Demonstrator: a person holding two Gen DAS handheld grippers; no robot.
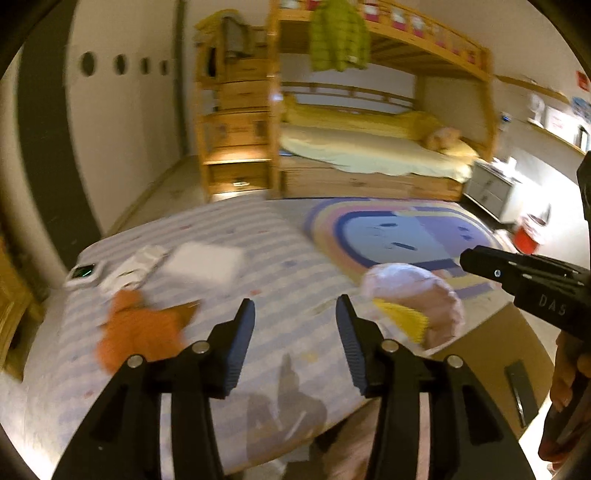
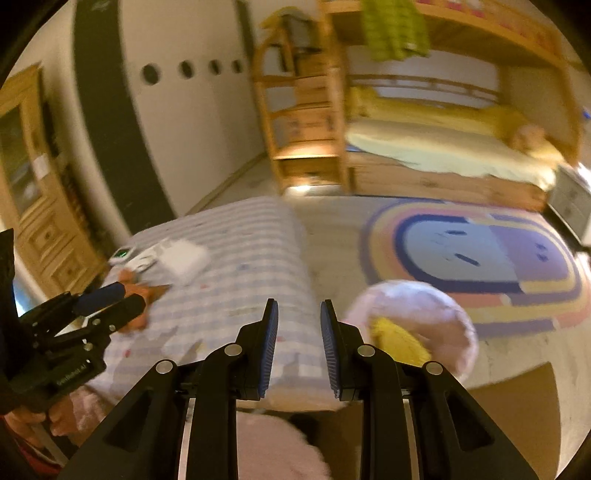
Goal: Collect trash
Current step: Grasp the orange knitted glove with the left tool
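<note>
An orange crumpled wrapper [image 1: 140,332] lies on the striped table [image 1: 266,251], left of my open, empty left gripper [image 1: 295,314]. White packets and a white box [image 1: 205,262] lie further back. A pink-lined trash bin [image 1: 417,302] holding something yellow stands just right of the table. My right gripper [image 2: 299,317] is open and empty above the table's near right edge, with the bin [image 2: 413,325] to its right. The left gripper [image 2: 110,302] shows in the right wrist view over the orange wrapper [image 2: 147,295]. The right gripper's body [image 1: 524,273] shows at right in the left wrist view.
A wooden bunk bed [image 1: 369,147] with a green jacket [image 1: 338,35] stands at the back. A colourful rug [image 1: 406,232] covers the floor. A cardboard box [image 1: 509,350] sits by the bin. A small device with a green light [image 1: 83,273] rests at the table's far left.
</note>
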